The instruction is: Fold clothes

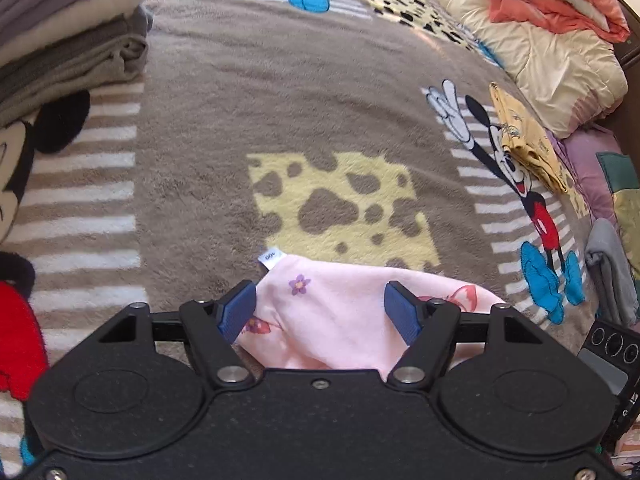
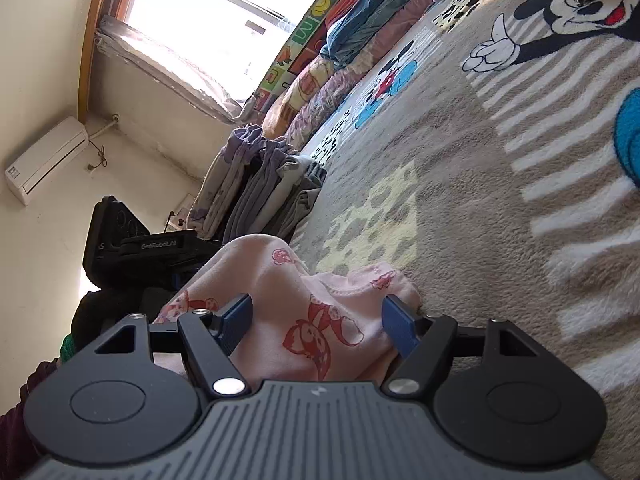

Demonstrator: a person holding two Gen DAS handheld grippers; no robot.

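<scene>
Pink garment (image 1: 340,312) is lying bunched on the blanket (image 1: 280,100), running between both sets of jaws. Left gripper (image 1: 320,310) is sitting with jaws spread wide, cloth passing between the blue pads (image 1: 236,312) but not pinched. Right gripper (image 2: 318,320) is doing the same: jaws wide, printed fabric (image 2: 312,320) humped up between them, nothing clamped.

Judging by that, the fold is barely started; both grippers are lining up for a grasp. Next move likely calls for closing each on an edge or corner, then lifting and spreading the piece flat before folding. Which edge is under which gripper I can't tell, too crumpled. White size tag (image 1: 271,258) is poking out near the left jaw, probably marking a neckline or waistband.

Around: folded grey stack (image 1: 68,40) at far left, yellow garment (image 1: 524,140) and grey one (image 1: 608,272) at right, quilt (image 1: 540,40) beyond. Middle of the blanket ahead is looking free for laying out; the stack is limiting room leftward.
</scene>
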